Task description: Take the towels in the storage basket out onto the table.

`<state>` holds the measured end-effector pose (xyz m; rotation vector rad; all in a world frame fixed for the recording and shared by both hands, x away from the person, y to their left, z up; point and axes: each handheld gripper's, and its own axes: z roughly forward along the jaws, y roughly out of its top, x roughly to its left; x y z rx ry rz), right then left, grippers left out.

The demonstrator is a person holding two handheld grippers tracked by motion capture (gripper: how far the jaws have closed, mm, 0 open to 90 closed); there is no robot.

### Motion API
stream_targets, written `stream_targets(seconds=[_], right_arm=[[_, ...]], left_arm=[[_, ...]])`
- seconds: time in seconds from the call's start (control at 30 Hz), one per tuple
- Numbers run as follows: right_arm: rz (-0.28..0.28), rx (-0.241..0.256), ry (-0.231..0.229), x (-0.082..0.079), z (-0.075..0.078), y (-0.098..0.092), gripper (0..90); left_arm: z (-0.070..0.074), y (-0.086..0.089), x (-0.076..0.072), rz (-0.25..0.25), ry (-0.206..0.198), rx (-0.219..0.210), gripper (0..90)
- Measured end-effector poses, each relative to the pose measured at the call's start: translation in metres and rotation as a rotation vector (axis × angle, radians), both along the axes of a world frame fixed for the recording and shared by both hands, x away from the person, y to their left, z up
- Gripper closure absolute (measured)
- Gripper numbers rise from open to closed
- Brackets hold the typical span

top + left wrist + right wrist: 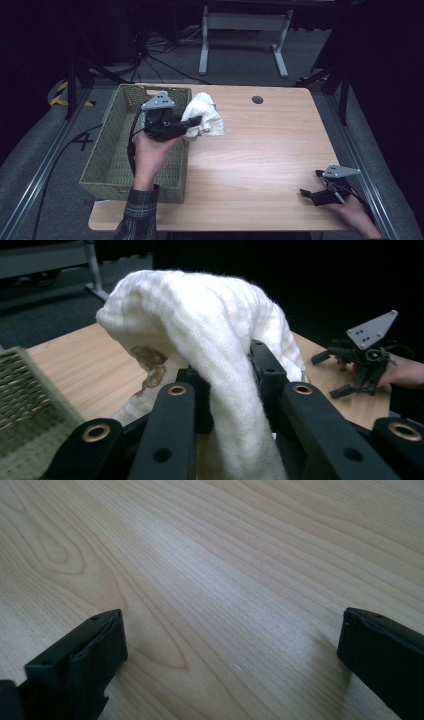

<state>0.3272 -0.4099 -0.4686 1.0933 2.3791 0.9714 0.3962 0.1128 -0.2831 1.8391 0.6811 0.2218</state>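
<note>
Where the left gripper (227, 390) pinches it, the cloth (210, 330) shows a brown stain.

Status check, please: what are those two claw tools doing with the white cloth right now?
Left gripper jaws shut on white cloth, lifted beside green basket. Right gripper jaws open, empty, low over table. Nothing between cloth and basket.

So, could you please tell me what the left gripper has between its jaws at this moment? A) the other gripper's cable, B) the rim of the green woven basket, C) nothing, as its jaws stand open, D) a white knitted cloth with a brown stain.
D: in the left gripper view the left gripper has its jaws closed on a fold of the white knitted cloth, held up beside the green woven basket.
</note>
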Motion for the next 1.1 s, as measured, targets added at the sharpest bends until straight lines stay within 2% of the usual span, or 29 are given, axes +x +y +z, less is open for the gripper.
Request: stream_targets(seconds=[0.2, 0.57, 0.63, 0.77, 0.97, 1.03, 1.1], right_arm=[[0.000, 0.001, 0.001, 0.000, 0.000, 0.000, 0.0], [-0.002, 0.002, 0.002, 0.000, 0.000, 0.000, 0.0], [-0.001, 0.002, 0.002, 0.000, 0.000, 0.000, 0.0], [-0.001, 0.002, 0.002, 0.000, 0.000, 0.000, 0.0], [0.000, 0.000, 0.000, 0.000, 0.000, 0.000, 0.0], [-0.001, 0.000, 0.000, 0.000, 0.000, 0.000, 0.0], [0.000, 0.000, 0.000, 0.000, 0.000, 0.000, 0.0]], left_arm=[[-0.004, -0.024, 0.003, -0.061, 0.020, 0.013, 75.9], [-0.012, -0.059, 0.006, -0.137, 0.051, 0.046, 75.9], [-0.014, -0.064, 0.007, -0.158, 0.061, 0.026, 75.9], [-0.019, -0.079, 0.007, -0.203, 0.082, 0.032, 75.9], [-0.024, -0.092, 0.006, -0.231, 0.072, 0.048, 75.9], [-0.026, -0.098, 0.005, -0.239, 0.079, 0.054, 76.0], [-0.031, -0.108, 0.004, -0.250, 0.080, 0.066, 75.9]])
